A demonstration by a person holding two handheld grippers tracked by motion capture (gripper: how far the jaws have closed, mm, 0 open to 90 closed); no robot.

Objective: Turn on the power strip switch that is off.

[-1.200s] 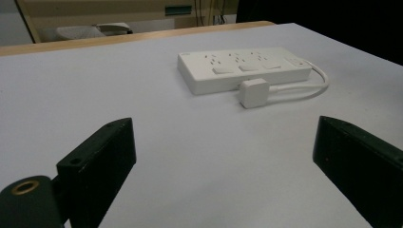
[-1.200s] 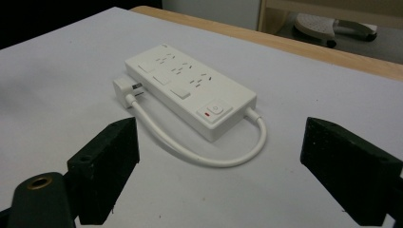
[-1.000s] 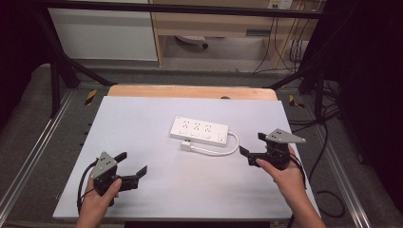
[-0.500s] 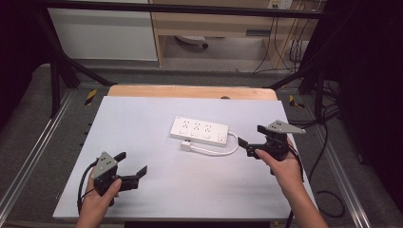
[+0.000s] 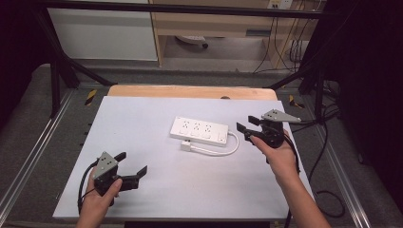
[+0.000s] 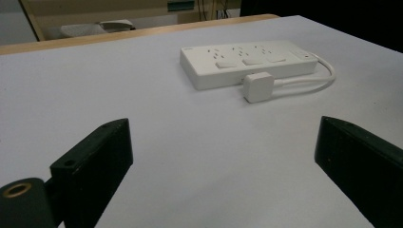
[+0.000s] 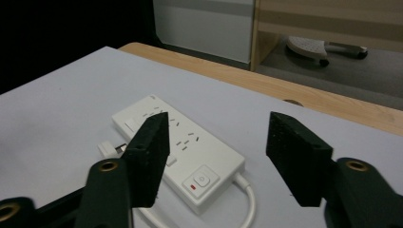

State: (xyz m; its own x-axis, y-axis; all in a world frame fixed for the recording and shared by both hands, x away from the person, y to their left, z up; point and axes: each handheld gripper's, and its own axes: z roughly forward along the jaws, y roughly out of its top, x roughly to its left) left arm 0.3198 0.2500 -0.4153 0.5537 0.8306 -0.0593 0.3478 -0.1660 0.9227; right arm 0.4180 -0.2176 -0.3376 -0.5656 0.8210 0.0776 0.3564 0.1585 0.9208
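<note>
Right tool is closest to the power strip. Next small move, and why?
Probably ease the right tool forward and down to straddle the switch end of the power strip. Its jaws are open and empty, aimed at that end, just short of it. The plug lies unplugged beside the strip.

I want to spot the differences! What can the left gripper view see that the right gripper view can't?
Left gripper view: the square white plug lying flat against the strip's side. Right gripper view: the strip's round power button with a red mark, and a wheeled chair base on the floor. Both: the white three-outlet power strip on the pale table, framed by wide-apart black jaws.
</note>
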